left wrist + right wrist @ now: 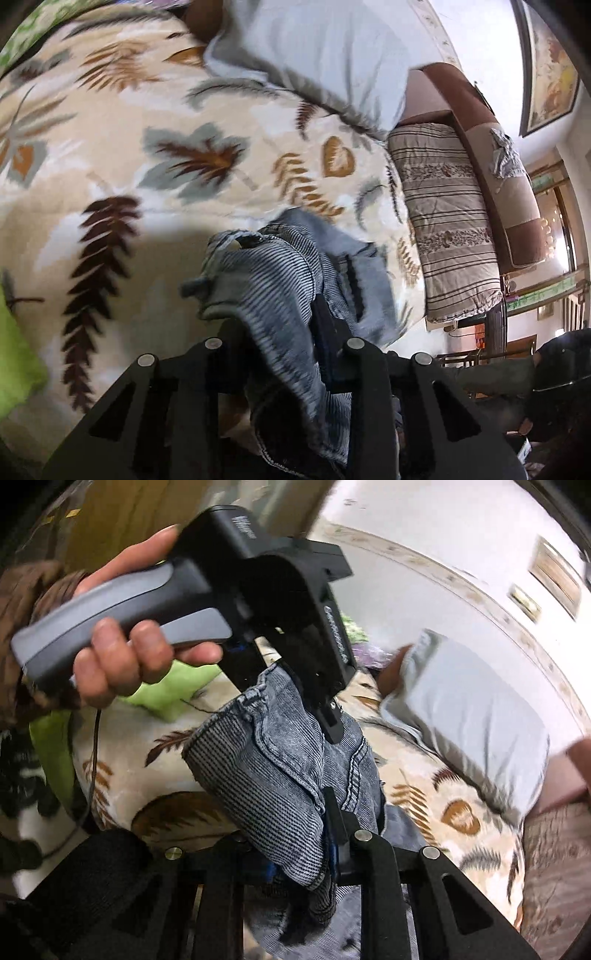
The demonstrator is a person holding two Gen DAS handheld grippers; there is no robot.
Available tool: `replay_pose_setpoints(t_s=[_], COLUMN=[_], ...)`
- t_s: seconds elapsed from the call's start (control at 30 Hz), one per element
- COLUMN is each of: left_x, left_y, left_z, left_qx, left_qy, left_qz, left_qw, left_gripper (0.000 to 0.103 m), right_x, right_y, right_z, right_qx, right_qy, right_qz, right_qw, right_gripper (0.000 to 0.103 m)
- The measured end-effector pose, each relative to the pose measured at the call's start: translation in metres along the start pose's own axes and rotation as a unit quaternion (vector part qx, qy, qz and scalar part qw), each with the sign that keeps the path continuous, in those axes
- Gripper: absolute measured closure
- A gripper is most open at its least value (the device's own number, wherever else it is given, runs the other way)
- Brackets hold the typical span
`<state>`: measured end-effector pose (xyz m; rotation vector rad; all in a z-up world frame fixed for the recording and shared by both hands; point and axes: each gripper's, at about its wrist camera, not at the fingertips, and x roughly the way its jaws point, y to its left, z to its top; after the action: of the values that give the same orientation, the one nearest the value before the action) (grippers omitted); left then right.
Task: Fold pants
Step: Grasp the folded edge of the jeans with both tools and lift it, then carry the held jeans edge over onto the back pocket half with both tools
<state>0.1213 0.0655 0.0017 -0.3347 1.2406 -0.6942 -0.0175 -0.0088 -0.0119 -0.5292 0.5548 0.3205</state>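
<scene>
- Denim, blue-grey and ribbed, fills the middle of both views: these are the pants (280, 280), bunched up and lifted clear of the bed below.
- We hold tongs in each hand, and both pairs are clamped shut on the pants.
- Our left tongs (284, 332) pinch a thick fold of the fabric between black fingers; the cloth spills over the front of the tool and hangs down past it.
- Our right tongs (325, 812) grip another bunch of the same garment, with seams and a stitched hem showing just above them.
- From the right wrist view, our left hand (122, 657) wraps the grey handle of the other tool, whose black tip (332, 723) bites into the upper edge of the pants.
- Beneath lies a cream blanket (110, 147) printed with brown, orange and grey leaves, spread over the bed.
- A pale blue pillow (325, 55) rests at the far side of the blanket.
- Beside the blanket sits a beige striped cushion (447, 221).
- A bright green cloth (173, 686) lies on the bed behind the pants.
- Both views are blurred.
</scene>
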Motion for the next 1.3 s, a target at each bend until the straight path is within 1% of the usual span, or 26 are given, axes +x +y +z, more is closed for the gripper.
replay_pose_setpoints(t_s=[0.13,0.27,0.33,0.4,0.57,0.63,0.77,0.97,1.03,1.1,1.2,1.3], left_x=[0.016,0.034,0.047,0.060,0.107,0.130,0.174,0.227,0.242,0.256,0.272,0.285], left_y=[-0.045,-0.084,-0.103,-0.118,-0.155,-0.167,-0.187,-0.203,-0.207,-0.213,-0.219,-0.225], left_z=[0.011,0.017,0.019,0.021,0.020,0.019,0.014,0.007,0.004,0.001,-0.003,-0.007], left_qx=[0.020,0.043,0.053,0.055,0.066,0.068,0.074,0.074,0.080,0.090,0.101,0.113], left_qy=[0.003,0.007,0.012,0.020,0.044,0.058,0.088,0.122,0.129,0.136,0.140,0.141], left_qz=[0.006,0.014,0.013,0.008,0.011,0.017,0.041,0.074,0.088,0.106,0.124,0.145], left_qw=[0.9998,0.9990,0.9984,0.9982,0.9968,0.9959,0.9925,0.9871,0.9845,0.9808,0.9770,0.9728], left_gripper=[0.077,0.078,0.079,0.079,0.079,0.080,0.080,0.080,0.080,0.080,0.079,0.075], right_x=[-0.013,-0.023,-0.027,-0.030,-0.041,-0.045,-0.042,-0.036,-0.033,-0.030,-0.025,-0.018], right_y=[-0.034,-0.072,-0.093,-0.105,-0.143,-0.151,-0.176,-0.202,-0.209,-0.215,-0.224,-0.232], right_z=[-0.011,-0.028,-0.040,-0.051,-0.084,-0.096,-0.131,-0.178,-0.194,-0.208,-0.228,-0.249], right_qx=[0.051,0.119,0.154,0.181,0.242,0.259,0.325,0.395,0.422,0.442,0.477,0.515], right_qy=[-0.001,0.004,0.008,0.011,0.015,0.019,0.036,0.052,0.057,0.062,0.069,0.076], right_qz=[-0.003,0.008,0.012,0.015,0.017,0.016,0.034,0.054,0.066,0.075,0.092,0.111], right_qw=[0.999,0.993,0.988,0.983,0.970,0.966,0.944,0.916,0.903,0.892,0.872,0.847], right_gripper=[0.083,0.083,0.083,0.083,0.084,0.087,0.088,0.088,0.088,0.088,0.088,0.084])
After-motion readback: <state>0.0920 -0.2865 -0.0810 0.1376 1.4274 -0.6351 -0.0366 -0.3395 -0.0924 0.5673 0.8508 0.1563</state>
